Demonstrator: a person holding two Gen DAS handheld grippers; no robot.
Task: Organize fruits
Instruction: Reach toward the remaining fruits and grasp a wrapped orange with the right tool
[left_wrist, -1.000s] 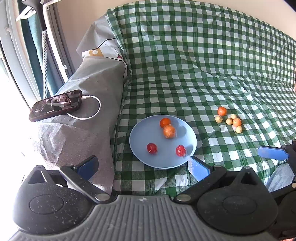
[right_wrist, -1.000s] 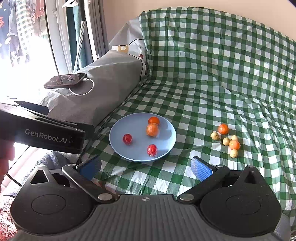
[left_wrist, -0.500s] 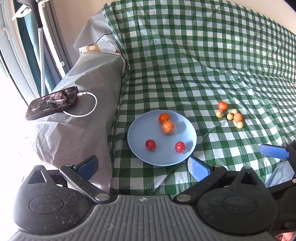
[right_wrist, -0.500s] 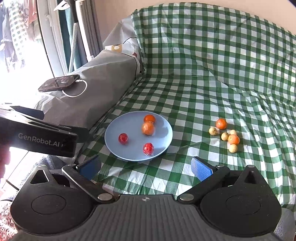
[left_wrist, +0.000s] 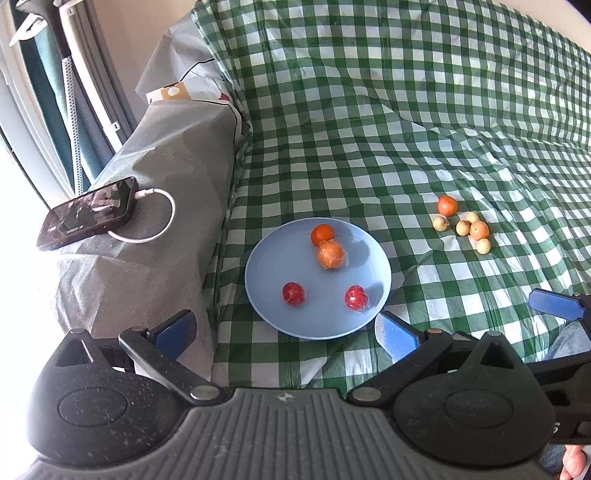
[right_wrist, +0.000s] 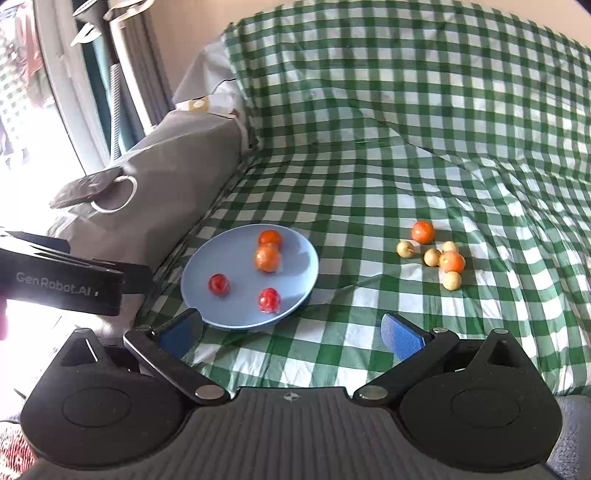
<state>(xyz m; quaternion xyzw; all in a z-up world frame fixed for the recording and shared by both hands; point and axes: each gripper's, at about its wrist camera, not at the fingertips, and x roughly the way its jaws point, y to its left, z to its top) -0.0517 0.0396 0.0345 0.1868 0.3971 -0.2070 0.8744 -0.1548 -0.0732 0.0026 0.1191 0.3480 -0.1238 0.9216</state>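
Fruit sort roughly half done, by my read: four pcs already sit in the blue plate (left_wrist: 258, 295), six still loose on the green-check cloth (left_wrist: 369, 129) covering what looks like a sofa seat.

On the plate: two orange citrus fruits (left_wrist: 322, 234) touching each other toward its far side, one of them in clear wrap, & two red wrapped fruits (left_wrist: 294, 294) apart from each other nearer me. Plate sits at the seat's left edge, just beside the grey-covered armrest (left_wrist: 177, 155), where a phone (left_wrist: 86, 212) lies plugged into a white cable.

Still to move: a loose cluster (right_wrist: 437, 256) well to the right of the plate, i.e. two small oranges (right_wrist: 423, 232) & four pale yellow-tan round fruits (right_wrist: 405, 249), type unclear, some touching. All look small, round, smooth, so I'd expect them to roll on the wrinkled cloth.

I hold both tools short of the seat's near edge. Left gripper (left_wrist: 284, 332): blue pads spread wide, nothing between them, plate straight ahead. Right gripper (right_wrist: 291, 332): same, wide apart & empty, sitting between plate & cluster. Neither touches any fruit. My guess: right side takes the cluster next, one pc at a time.
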